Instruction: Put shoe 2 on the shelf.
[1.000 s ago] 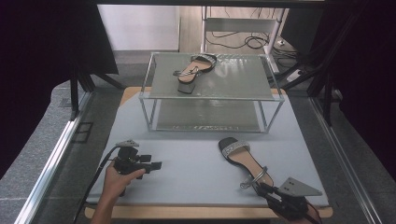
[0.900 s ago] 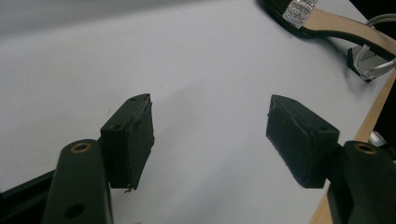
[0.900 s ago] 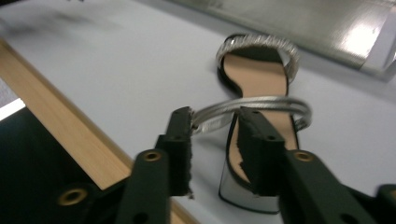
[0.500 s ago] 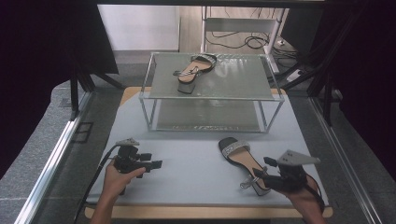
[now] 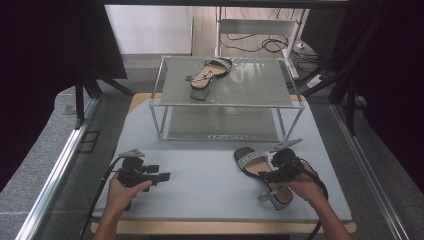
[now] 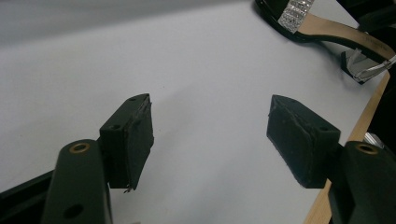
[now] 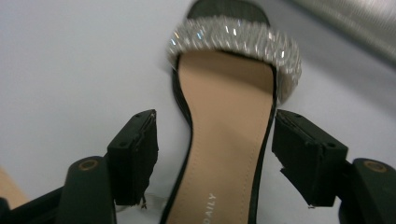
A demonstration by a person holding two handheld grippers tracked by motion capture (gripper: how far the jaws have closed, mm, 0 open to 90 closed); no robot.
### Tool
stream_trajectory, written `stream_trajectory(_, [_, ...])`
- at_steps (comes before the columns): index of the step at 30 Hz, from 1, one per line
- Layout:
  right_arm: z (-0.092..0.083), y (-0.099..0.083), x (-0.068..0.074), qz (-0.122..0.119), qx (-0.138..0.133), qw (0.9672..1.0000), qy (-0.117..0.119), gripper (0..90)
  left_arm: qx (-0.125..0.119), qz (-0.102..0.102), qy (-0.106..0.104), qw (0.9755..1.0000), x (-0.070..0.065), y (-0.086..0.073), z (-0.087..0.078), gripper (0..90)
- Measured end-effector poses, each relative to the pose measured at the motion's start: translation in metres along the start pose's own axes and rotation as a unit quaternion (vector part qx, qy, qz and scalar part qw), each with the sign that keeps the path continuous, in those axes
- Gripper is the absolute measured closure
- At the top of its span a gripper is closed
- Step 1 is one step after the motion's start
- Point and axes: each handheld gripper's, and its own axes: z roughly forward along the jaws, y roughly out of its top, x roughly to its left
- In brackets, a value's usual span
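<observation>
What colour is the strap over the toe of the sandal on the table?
Silver and glittery, like rhinestones, on the sandal with a tan insole and black edge. The right gripper view shows the strap best.

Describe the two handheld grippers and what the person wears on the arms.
Both the left gripper and right gripper are black, each with blocky padded fingers, brass-ringed screw holes, a grey triangular top plate and a trailing black cable. The forearms are bare; no sleeves show.

A pale grey desk [image 5: 210, 185] with a wooden front edge carries a two-tier glass shelf [image 5: 260, 87] on a metal frame. Behind it, black cables [image 5: 260, 46] lie on the floor beside a white chair frame [image 5: 250, 25]
</observation>
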Motion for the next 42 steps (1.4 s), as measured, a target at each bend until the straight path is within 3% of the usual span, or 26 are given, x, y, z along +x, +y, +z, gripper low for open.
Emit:
stream_trajectory(2, [0.012, -0.001, -0.001, 0.001, 0.035, 0.9993, -0.012, 28.1, -0.002, 0.0, -0.001, 1.0, 0.0, 0.0, -0.001, 31.9])
stream_trajectory(6, [0.02, -0.002, 0.0, 0.0, 0.065, 0.9977, -0.021, 25.9, -0.003, -0.001, -0.001, 1.0, 0.0, 0.0, -0.002, 31.9])
stream_trajectory(10, [0.031, -0.003, 0.004, -0.006, 0.11, 0.9935, -0.028, 25.1, -0.005, -0.004, -0.004, 1.0, 0.0, 0.0, -0.003, 31.3])
stream_trajectory(13, [0.034, -0.003, 0.005, -0.006, 0.123, 0.9917, -0.036, 26.1, -0.004, -0.004, -0.004, 1.0, -0.001, 0.0, -0.002, 31.3])
stream_trajectory(18, [0.045, -0.004, 0.003, 0.014, 0.154, 0.9871, -0.041, 26.6, 0.001, -0.004, -0.002, 1.0, -0.001, -0.001, 0.001, 30.7])
stream_trajectory(20, [0.047, -0.004, 0.002, 0.021, 0.163, 0.9858, -0.033, 34.4, 0.001, -0.009, -0.005, 0.9999, -0.002, -0.001, 0.002, 30.4])
stream_trajectory(24, [0.047, -0.001, 0.002, 0.029, 0.174, 0.9837, -0.034, 37.5, -0.002, -0.012, -0.006, 0.9999, -0.002, -0.001, 0.001, 30.4])
stream_trajectory(28, [0.046, 0.0, -0.001, 0.039, 0.179, 0.9826, -0.032, 38.9, -0.006, -0.015, -0.007, 0.9998, 0.0, -0.001, -0.002, 30.5])
stream_trajectory(33, [0.043, -0.003, -0.007, 0.059, 0.164, 0.9846, -0.017, 40.0, -0.007, -0.017, -0.007, 0.9998, 0.0, -0.001, -0.002, 30.5])
stream_trajectory(34, [0.039, -0.004, -0.01, 0.065, 0.152, 0.9861, -0.007, 40.3, -0.008, -0.019, -0.007, 0.9998, 0.001, -0.001, -0.002, 30.5])
stream_trajectory(41, [0.025, -0.004, -0.016, 0.081, 0.124, 0.9886, 0.027, 40.8, -0.013, -0.022, -0.01, 0.9996, 0.001, -0.001, -0.004, 30.6])
stream_trajectory(42, [0.02, -0.004, -0.017, 0.086, 0.111, 0.9892, 0.043, 40.9, -0.014, -0.022, -0.01, 0.9996, 0.002, -0.001, -0.005, 30.6])
